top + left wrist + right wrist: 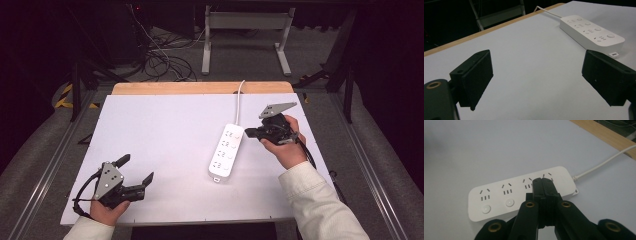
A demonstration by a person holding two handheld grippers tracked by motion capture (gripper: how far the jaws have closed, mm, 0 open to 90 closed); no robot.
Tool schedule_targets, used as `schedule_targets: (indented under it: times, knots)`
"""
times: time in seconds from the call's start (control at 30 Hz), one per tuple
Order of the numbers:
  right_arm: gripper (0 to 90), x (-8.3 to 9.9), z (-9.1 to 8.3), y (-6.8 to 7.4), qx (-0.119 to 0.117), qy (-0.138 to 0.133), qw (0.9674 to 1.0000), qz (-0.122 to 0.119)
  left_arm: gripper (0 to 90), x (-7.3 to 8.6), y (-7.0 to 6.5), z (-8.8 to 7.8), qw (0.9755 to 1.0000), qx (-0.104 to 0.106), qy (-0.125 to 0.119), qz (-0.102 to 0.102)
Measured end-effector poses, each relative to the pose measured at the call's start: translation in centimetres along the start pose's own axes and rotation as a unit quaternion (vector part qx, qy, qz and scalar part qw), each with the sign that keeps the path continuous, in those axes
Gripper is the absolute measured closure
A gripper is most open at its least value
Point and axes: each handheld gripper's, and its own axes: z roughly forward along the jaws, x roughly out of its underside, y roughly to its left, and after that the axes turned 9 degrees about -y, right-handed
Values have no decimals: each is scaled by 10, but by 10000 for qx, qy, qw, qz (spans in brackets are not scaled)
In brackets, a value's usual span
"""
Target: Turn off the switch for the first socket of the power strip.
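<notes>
A white power strip (226, 151) with several sockets and round buttons lies right of the table's middle, and its white cable (239, 100) runs off the far edge. My right gripper (248, 133) is shut, empty, beside the strip's cable end. In the right gripper view the closed tips (543, 181) sit over the socket of the strip (499, 195) nearest the cable (599, 168); contact cannot be told. My left gripper (136, 170) rests open and empty near the front left corner. Its view looks between its jaws (537, 72) towards the strip (591, 31).
The white table top (165, 130) has a wooden strip (200, 88) along its far edge. Beyond it, tangled cables (160, 60) lie on the floor near a metal frame (245, 30). Grey rails run along both table sides.
</notes>
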Motion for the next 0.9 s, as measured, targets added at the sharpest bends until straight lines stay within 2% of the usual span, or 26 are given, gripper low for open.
schedule_targets:
  times: [0.03, 0.27, 0.43, 0.9]
  knots:
    - [900, -2, 5, -3, 31, 61, 10000, 62, 107, 0, 0, 0, 10000, 0, -2, -4]
    - [900, -3, 19, -10, 11, 153, 9999, 49, 107, 0, 1, 0, 10000, 11, 20, 15]
    - [900, -1, 31, -17, 37, 234, 9996, 127, 107, 0, 1, 0, 10000, 2, 24, 41]
    - [900, 7, 54, -28, 143, 401, 9990, 99, 107, 1, 1, 1, 10000, -18, 44, 21]
